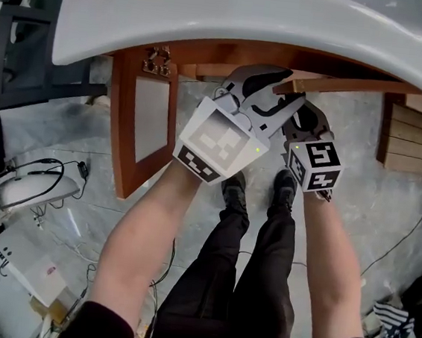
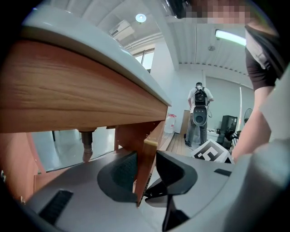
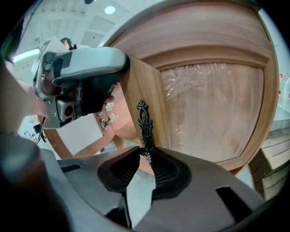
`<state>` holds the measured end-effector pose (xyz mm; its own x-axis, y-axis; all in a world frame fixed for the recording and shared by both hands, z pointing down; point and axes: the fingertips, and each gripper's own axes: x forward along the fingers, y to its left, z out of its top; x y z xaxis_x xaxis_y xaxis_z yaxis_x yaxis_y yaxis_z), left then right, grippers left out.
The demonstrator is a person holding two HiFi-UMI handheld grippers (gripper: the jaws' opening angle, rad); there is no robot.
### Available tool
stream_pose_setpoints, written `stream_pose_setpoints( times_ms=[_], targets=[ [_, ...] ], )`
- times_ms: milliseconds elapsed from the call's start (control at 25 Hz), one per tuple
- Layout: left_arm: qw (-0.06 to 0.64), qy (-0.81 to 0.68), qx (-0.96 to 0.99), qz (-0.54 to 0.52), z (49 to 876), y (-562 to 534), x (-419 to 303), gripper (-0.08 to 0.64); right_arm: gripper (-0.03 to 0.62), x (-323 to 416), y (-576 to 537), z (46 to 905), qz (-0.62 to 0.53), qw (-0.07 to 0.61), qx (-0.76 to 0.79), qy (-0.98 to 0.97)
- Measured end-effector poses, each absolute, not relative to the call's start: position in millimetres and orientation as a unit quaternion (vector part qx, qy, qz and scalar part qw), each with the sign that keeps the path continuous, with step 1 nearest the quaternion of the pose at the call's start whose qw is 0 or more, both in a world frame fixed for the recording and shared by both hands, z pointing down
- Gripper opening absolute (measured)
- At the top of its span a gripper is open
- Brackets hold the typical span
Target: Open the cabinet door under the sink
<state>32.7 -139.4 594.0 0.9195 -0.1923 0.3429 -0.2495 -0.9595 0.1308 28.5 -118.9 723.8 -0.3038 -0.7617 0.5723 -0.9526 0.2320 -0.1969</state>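
Observation:
Under the white sink (image 1: 249, 18) the cabinet's left door (image 1: 143, 120) stands wide open. The right door (image 1: 355, 86) is swung partly out, and I see its top edge from above. My left gripper (image 1: 275, 96) is open and straddles that door's free edge (image 2: 152, 149), which stands between the jaws (image 2: 148, 174). The right gripper (image 1: 306, 120) is just below it. In the right gripper view its jaws (image 3: 146, 156) are shut on the lower end of the ornate black handle (image 3: 144, 122) on the wooden door (image 3: 213, 104). The left gripper (image 3: 106, 86) shows there at the upper left.
Inside the cabinet hangs the drain pipe (image 2: 86, 145), and hinges (image 1: 156, 61) sit at the left door's top. My legs and shoes (image 1: 257, 192) stand right in front. Cables and equipment (image 1: 29, 183) lie on the floor at left, wooden boards (image 1: 416, 141) at right. A person (image 2: 199, 108) stands far off.

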Motion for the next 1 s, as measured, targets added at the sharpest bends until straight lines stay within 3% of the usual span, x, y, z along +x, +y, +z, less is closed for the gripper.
stream_pose_setpoints(
  times_ms=[40, 560, 1000],
  targets=[
    [0.084, -0.107, 0.977, 0.165, 594, -138, 35, 0.118, 0.092, 29, -119, 724, 0.263, 0.18, 0.561, -0.764],
    [0.065, -0.053, 0.98, 0.18, 585, -112, 33, 0.098, 0.106, 39, -86, 703, 0.288, 0.163, 0.609, -0.72],
    [0.088, -0.099, 0.97, 0.204, 580, -69, 47, 0.101, 0.045, 154, 29, 676, 0.296, 0.154, 0.68, -0.653]
  ],
)
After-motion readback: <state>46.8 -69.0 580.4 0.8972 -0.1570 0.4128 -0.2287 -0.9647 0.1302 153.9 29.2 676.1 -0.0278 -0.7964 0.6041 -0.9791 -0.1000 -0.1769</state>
